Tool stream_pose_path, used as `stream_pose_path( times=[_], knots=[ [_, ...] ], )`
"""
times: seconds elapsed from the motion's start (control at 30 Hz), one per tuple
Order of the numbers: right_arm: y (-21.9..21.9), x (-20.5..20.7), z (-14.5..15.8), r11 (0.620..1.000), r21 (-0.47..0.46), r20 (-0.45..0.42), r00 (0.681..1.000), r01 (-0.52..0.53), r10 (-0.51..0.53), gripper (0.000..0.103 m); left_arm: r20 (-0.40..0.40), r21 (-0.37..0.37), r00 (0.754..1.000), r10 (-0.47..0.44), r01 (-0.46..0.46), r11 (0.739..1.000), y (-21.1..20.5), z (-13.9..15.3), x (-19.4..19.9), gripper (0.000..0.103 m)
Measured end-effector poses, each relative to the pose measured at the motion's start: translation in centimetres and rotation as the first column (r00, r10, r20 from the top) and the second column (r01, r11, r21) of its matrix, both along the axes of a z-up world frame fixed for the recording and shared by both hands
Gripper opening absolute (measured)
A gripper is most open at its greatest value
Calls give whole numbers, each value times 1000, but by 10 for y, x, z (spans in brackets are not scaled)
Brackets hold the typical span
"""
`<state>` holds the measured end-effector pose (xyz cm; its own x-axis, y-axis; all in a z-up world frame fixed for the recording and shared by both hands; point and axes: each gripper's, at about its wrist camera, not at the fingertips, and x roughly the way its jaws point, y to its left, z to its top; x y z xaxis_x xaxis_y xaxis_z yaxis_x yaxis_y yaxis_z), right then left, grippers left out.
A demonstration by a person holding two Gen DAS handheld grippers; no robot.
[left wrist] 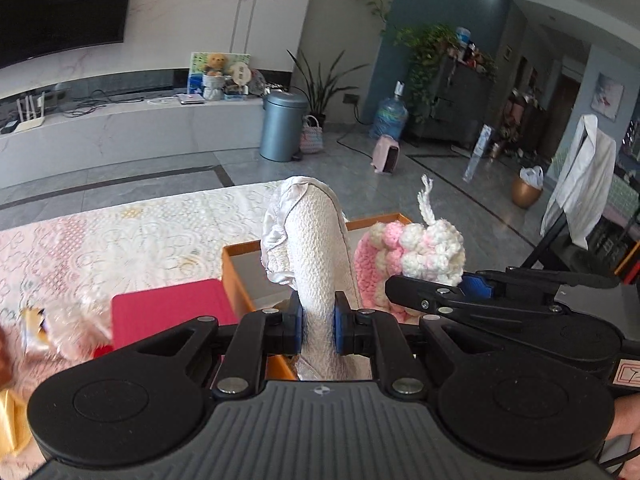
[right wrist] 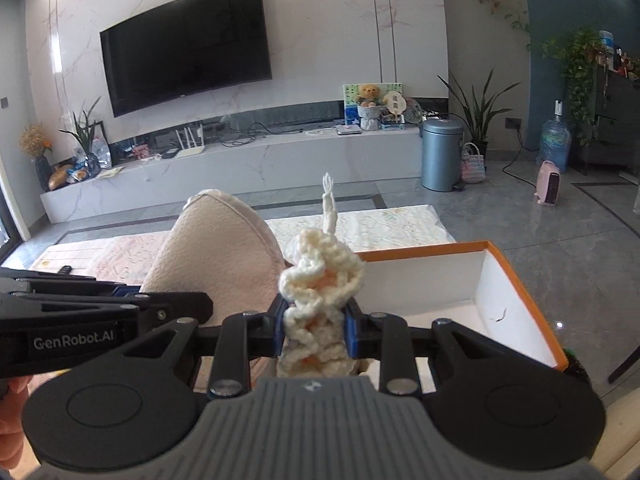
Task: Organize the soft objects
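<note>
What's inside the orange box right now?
In the right wrist view the orange box shows bare white walls and one small dark speck. Its floor is mostly hidden by the right gripper and the crocheted piece.

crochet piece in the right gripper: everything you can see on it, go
The crocheted yarn piece is chunky, looped and soft. It looks cream in the right wrist view; the left wrist view shows pink and white bobbles. A thin twisted yarn tail sticks straight up from its top. It is bunched upright, pinched between the blue pads of the right hand-held gripper, held above the orange-rimmed box. The white textured cloth in the left hand-held gripper is close beside it; contact unclear.
</note>
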<state>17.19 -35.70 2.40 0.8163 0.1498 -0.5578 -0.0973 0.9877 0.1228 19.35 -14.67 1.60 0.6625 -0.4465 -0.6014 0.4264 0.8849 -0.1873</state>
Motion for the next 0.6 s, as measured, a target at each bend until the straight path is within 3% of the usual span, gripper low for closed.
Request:
stream_pose_path(
  times=[0.27,0.43,0.6],
  knots=[
    [-25,56,-22,999,35,-116,993,23,-19,27,-55,80,996,-75,79,994,-23,-16,42,16],
    [-37,87,-41,997,64,-193,981,30,-17,27,-110,84,989,-102,112,990,-28,-34,68,16],
    [-48,114,-56,998,21,-247,968,56,-49,27,-131,90,982,-133,145,985,-44,-46,83,16]
  ],
)
